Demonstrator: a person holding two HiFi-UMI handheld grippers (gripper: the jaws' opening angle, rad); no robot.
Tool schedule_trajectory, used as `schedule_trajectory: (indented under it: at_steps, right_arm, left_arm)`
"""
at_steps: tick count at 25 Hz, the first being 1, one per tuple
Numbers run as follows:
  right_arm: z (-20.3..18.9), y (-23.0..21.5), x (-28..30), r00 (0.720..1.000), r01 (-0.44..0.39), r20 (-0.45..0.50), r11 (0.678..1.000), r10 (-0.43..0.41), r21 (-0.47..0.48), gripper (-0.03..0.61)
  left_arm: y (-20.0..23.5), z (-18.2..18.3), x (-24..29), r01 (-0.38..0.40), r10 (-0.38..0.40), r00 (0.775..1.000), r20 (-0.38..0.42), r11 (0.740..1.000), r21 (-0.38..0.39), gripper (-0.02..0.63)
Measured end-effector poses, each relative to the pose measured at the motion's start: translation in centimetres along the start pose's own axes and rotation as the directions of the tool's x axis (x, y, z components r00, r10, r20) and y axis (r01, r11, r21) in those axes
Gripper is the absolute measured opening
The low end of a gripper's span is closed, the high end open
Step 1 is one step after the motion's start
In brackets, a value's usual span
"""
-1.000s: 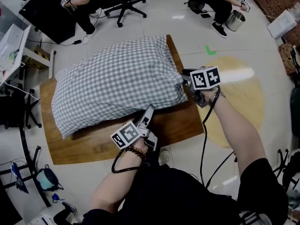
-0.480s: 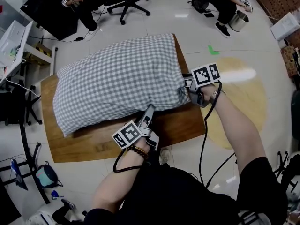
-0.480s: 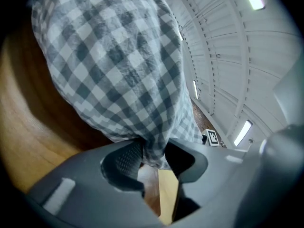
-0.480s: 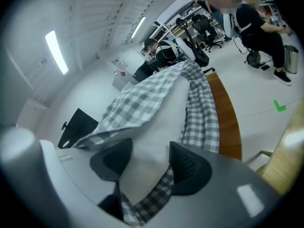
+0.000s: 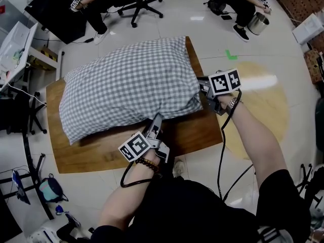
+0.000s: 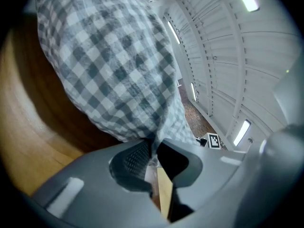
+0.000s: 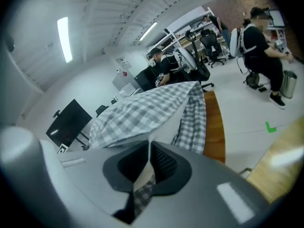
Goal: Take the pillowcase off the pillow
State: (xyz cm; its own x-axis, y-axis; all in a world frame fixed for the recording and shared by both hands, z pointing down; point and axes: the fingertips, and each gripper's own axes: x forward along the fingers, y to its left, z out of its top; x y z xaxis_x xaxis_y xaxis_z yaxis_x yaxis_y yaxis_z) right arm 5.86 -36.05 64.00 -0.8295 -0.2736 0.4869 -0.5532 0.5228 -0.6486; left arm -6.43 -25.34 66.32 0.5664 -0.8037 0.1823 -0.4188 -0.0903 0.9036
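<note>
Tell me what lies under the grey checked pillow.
A brown wooden table carries the grey-and-white checked pillow; the tabletop beneath it is covered, so anything there is hidden.

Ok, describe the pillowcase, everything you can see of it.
The pillowcase is grey-and-white checked woven cloth, still plump with the pillow inside, lying across the wooden table. Its right end seems open, with a loose flap hanging there. The left gripper, whose jaws have just been closing, pinches a fold of it at the near edge. The right gripper is shut on cloth at the right end. Wrinkles run towards both pinches.
</note>
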Motion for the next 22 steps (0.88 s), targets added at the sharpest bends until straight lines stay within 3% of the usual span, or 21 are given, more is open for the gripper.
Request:
schedule_trajectory:
  at_steps: [5, 12, 22]
  right_arm:
    - [0.3, 0.1, -2.0, 0.994, 0.105, 0.046, 0.991, -0.102, -0.081, 0.011]
    - [-0.1, 0.7, -4.4, 0.979, 0.193, 0.099, 0.971, -0.181, -0.139, 0.011]
    - [-1.6, 2.5, -7.4, 0.967, 0.226, 0.153, 0.961, -0.202, -0.158, 0.011]
  left_arm:
    - [-0.3, 0.0, -1.6, -0.009, 0.009, 0.999, 0.046, 1.000, 0.007, 0.015]
    - [-0.8, 0.4, -3.9, -0.028, 0.021, 0.992, 0.125, 0.998, 0.050, 0.005]
    - [-0.6, 2.6, -8.3, -0.041, 0.024, 0.969, 0.246, 0.997, 0.064, 0.005]
